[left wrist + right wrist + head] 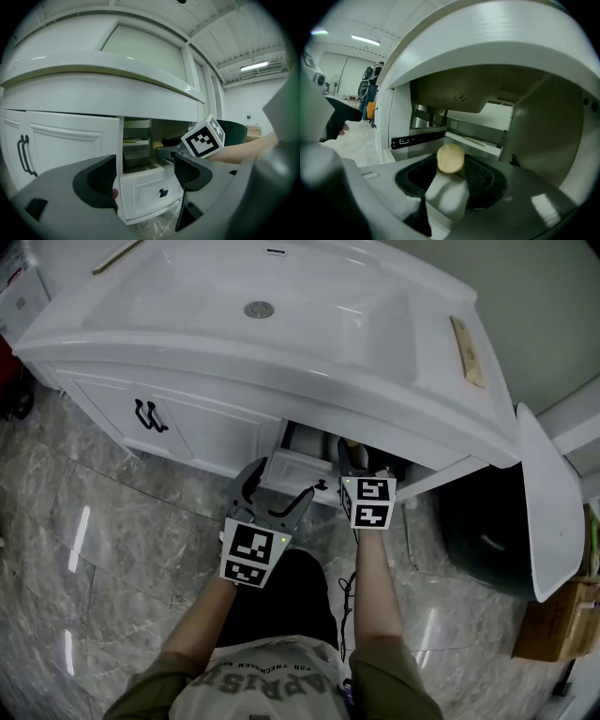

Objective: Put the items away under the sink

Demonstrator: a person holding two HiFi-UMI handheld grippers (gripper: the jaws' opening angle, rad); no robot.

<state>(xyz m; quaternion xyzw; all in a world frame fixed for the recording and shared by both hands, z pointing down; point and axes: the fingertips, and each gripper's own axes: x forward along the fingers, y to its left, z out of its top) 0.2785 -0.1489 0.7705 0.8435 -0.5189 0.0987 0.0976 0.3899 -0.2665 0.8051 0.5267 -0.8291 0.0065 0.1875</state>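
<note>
Right gripper [451,177] is clamped on a white item with a round tan top [447,186], poking into the open cabinet [543,122] under the sink [309,329]. Left gripper [145,176] is spread and empty, facing the pulled-out drawer [150,193]. Grey marble floor [103,549] underneath.

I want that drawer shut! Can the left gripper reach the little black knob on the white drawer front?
Probably yes: the left gripper is open and empty, and the small black knob on the white drawer front faces it, nothing between.
</note>
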